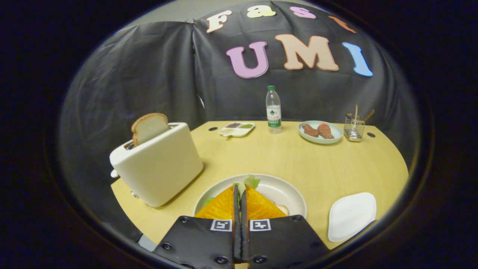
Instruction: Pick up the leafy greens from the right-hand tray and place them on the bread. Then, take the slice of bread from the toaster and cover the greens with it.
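My gripper (241, 186) hangs over the round white plate (289, 194), its fingers pressed together on the leafy greens (251, 182). A pale green leaf sticks out just past the fingertips, and a bit more green shows beside the left finger. A corner of the bread (282, 209) on the plate peeks out by the right finger; the fingers hide the rest of it. To the left stands a cream toaster (158, 164) with a slice of bread (148, 127) sticking up from its slot. The white right-hand tray (352, 216) lies to the right of the plate.
At the far edge of the wooden table stand a small divided dish (236, 129), a water bottle (273, 110), a plate with brown meat pieces (320, 131) and a wire holder with sticks (354, 127). Open tabletop lies between these and the near plate.
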The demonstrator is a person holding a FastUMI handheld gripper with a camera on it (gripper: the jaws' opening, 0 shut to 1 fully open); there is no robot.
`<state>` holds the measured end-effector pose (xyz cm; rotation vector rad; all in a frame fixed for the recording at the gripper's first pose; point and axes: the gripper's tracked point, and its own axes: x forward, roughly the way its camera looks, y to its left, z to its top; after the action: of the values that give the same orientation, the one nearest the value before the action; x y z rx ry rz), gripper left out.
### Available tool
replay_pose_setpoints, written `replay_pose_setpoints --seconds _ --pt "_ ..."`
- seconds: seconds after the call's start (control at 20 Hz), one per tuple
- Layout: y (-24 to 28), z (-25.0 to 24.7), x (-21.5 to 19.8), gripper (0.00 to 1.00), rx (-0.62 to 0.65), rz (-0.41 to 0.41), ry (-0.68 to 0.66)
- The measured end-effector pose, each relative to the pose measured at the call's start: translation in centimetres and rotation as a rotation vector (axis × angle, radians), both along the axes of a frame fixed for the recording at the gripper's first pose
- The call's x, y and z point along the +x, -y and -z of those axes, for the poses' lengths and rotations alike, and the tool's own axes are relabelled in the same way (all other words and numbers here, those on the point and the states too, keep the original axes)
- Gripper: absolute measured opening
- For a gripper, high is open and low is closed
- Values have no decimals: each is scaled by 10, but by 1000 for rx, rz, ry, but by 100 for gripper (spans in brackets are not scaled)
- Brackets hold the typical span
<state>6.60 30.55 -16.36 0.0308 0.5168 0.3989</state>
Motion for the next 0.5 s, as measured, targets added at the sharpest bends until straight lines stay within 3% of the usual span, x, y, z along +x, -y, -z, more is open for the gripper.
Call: replay_pose_setpoints --seconds 0.4,0.5 --pt "35 34 -3 6 -129 21 -49" --pt "45 37 -1 14 -150 35 -42"
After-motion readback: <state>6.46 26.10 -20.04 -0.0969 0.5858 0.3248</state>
